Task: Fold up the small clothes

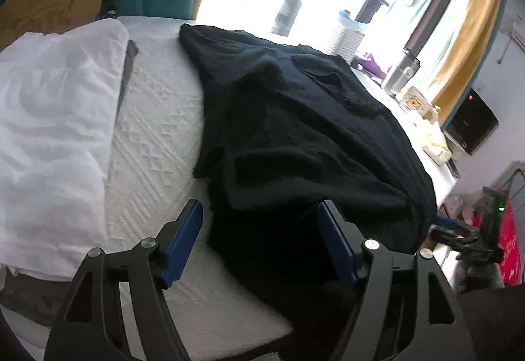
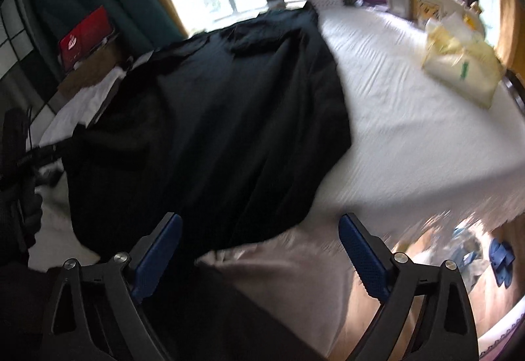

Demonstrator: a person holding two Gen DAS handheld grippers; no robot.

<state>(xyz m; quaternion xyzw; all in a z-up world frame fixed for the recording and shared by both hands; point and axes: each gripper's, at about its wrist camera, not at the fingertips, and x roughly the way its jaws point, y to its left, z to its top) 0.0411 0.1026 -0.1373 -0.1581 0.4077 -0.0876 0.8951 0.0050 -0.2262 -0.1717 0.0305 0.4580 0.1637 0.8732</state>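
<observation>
Each black claw [image 1: 259, 243] [image 2: 259, 249] has blue pads and silver screws.

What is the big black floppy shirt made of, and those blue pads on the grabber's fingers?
The black shirt looks like soft matte knit cloth, maybe cotton: it slumps in folds without shine. The blue finger pads look like rubber or plastic, with a dotted grip texture.

Black garment [image 1: 295, 138] spread across white mattress [image 1: 157, 131], near hem between wide-apart pads of left gripper [image 1: 259, 246], folded white cloth [image 1: 55, 131] at mattress's left edge
</observation>
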